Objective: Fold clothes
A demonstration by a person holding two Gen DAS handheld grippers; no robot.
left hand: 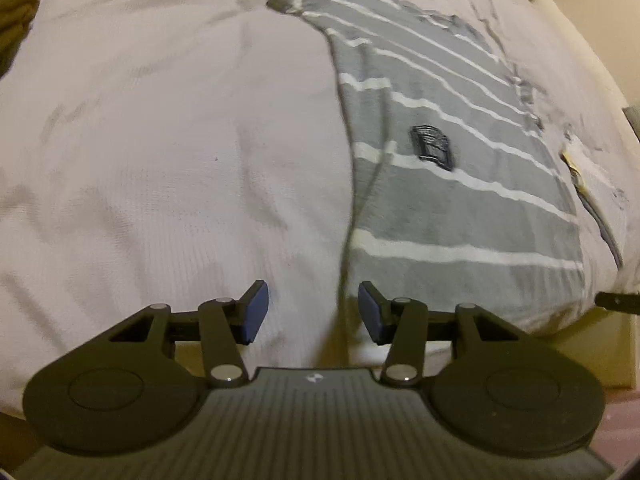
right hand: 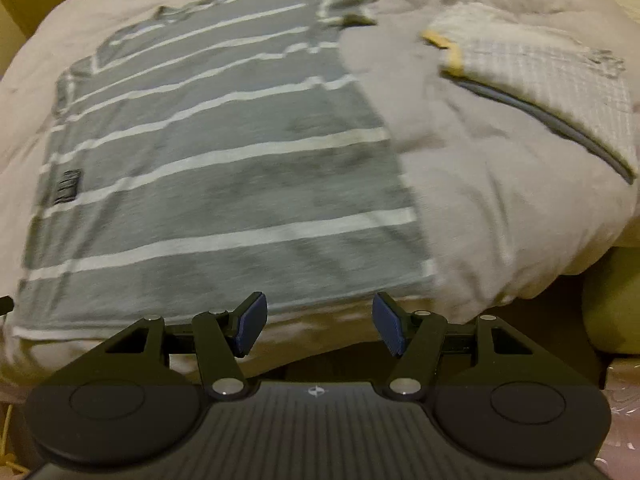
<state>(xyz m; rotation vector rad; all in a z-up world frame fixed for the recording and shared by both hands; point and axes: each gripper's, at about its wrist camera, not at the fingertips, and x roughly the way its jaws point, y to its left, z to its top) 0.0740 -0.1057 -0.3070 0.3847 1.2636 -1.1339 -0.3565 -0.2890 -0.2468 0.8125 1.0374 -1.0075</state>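
Left wrist view: left gripper (left hand: 311, 312) jaws wide apart, empty; striped shirt (left hand: 452, 184) flat ahead, side edge between jaws; right gripper (right hand: 319, 323) likewise spread, empty, hem just ahead; risk: pinching bedcover (left hand: 160, 160) with hem.

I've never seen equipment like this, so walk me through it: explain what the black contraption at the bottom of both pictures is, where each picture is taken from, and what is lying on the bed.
Each picture comes from a camera mounted on a hand-held two-finger gripper, looking forward along its fingers. One shows the left gripper, the other the right gripper. Both are open and hold nothing. On the pale bedcover a grey striped T-shirt lies spread flat. Beside it rests a folded checked garment with yellow trim.
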